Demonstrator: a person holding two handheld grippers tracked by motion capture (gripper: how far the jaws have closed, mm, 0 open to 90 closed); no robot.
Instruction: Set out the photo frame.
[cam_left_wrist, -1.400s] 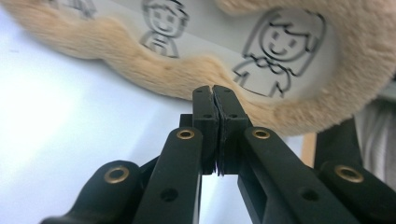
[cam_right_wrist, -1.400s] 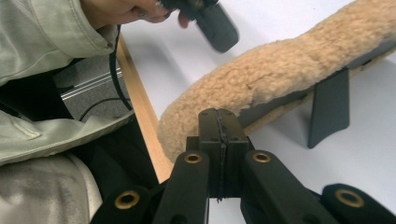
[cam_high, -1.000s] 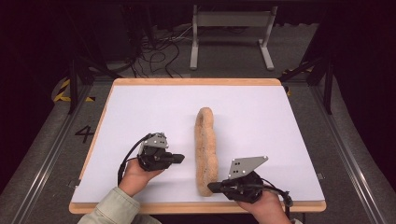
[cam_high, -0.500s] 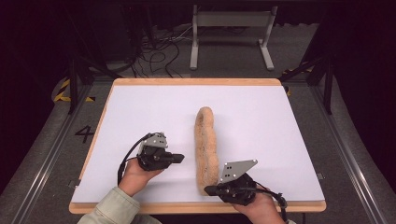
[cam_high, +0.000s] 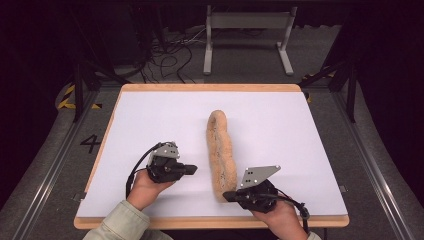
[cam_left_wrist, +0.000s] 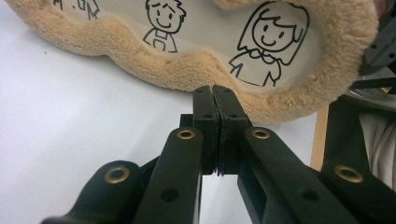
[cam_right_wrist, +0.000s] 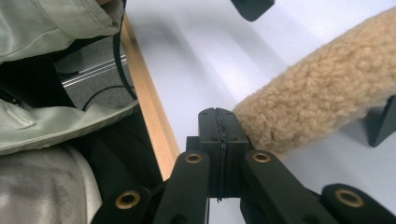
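The worktop (cam_high: 150, 115) carries the fleece (cam_high: 221, 150), folded into a long strip down the middle. Your left gripper (cam_high: 192, 170) rests beside it, jaws together, empty. Your right gripper (cam_high: 226, 197) touches the near end, jaws together, gripping nothing. You seem between grasps: next, part the jaws and pinch an edge.

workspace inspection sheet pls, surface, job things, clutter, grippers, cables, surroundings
surface: white table top with a wooden edge
job's things: long tan fleecy item lying lengthwise mid-table; cartoon figures drawn on its pale inner side in the left gripper view
clutter: nothing seen
grippers: left gripper shut, empty, beside the item; right gripper shut, at the item's near end
cables: one trails from each gripper; a tangle on the floor beyond the table
surroundings: grey metal stand, dark floor
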